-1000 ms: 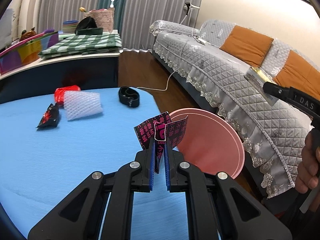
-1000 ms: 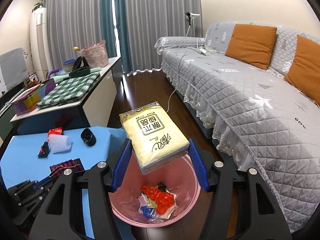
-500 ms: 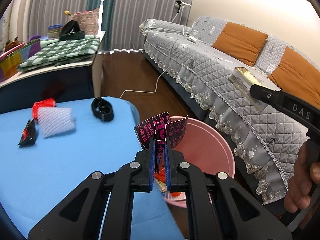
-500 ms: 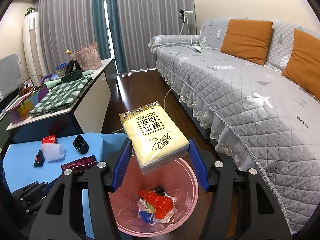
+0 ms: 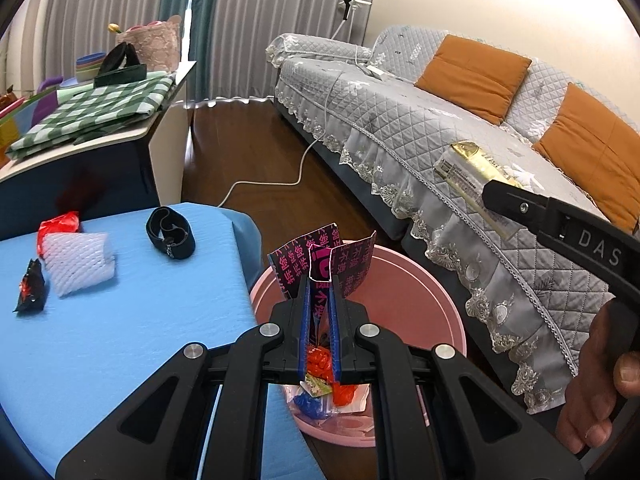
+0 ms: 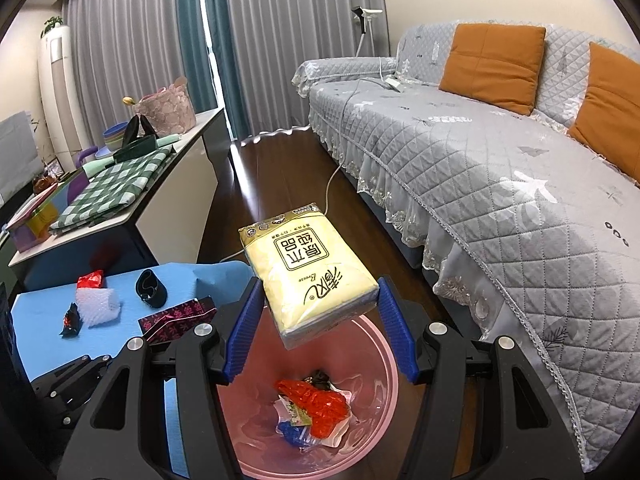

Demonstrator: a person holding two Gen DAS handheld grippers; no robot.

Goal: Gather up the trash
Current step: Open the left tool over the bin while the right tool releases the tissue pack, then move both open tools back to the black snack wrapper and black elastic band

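Trash poised over the pink bin (image 6: 384, 364): right gripper (image 6: 320, 320) clamps the tissue pack (image 6: 310, 276), left gripper (image 5: 320, 308) pinches a wrapper (image 5: 320, 264), ready to drop.

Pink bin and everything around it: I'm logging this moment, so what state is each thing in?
Pink bin: upright, open, partly filled with wrappers.
Black-and-pink wrapper: pinched in left gripper, above the bin.
Yellow tissue pack: clamped in right gripper, over the bin.
White foam net: lying on blue table.
Black strap: lying looped on table.
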